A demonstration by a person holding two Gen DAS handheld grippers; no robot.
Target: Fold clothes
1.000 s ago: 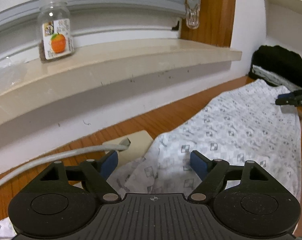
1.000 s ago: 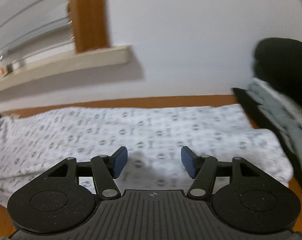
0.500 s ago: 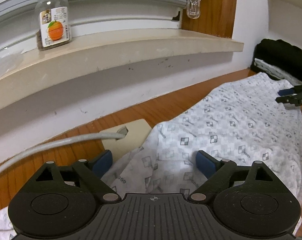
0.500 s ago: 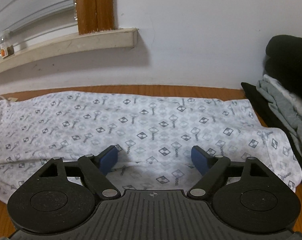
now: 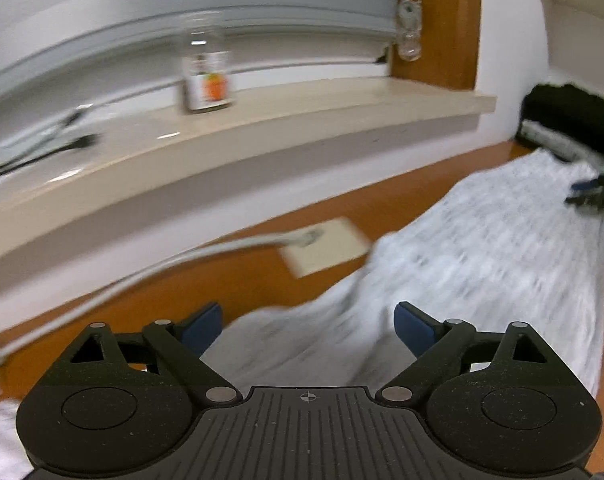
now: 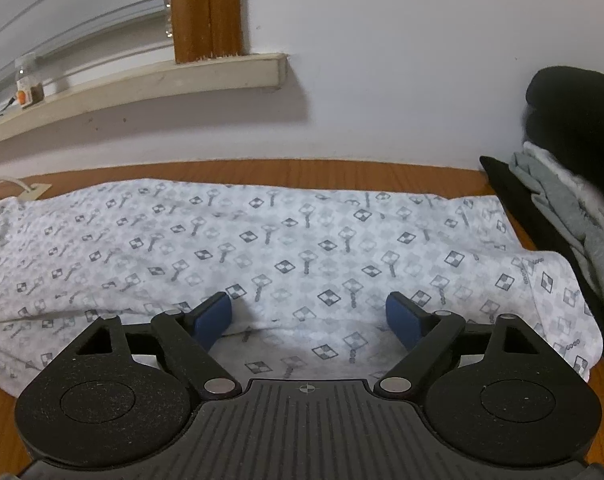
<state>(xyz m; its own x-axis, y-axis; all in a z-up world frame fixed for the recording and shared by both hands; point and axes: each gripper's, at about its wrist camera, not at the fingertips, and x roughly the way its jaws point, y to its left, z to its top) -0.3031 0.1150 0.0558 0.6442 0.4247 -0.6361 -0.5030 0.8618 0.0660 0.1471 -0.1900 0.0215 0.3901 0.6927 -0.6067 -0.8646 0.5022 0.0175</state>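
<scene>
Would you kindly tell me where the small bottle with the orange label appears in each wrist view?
Left wrist: the bottle stands upper centre-left on the windowsill, blurred.
Right wrist: the bottle is tiny at the far left, on the same windowsill.
Shared landmark: the brown window post rising from the sill's end.

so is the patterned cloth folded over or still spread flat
Folded over, at least once: in the right wrist view the patterned cloth lies as a long band on the wooden table, its upper layer ending at an edge above a lower layer.
</scene>
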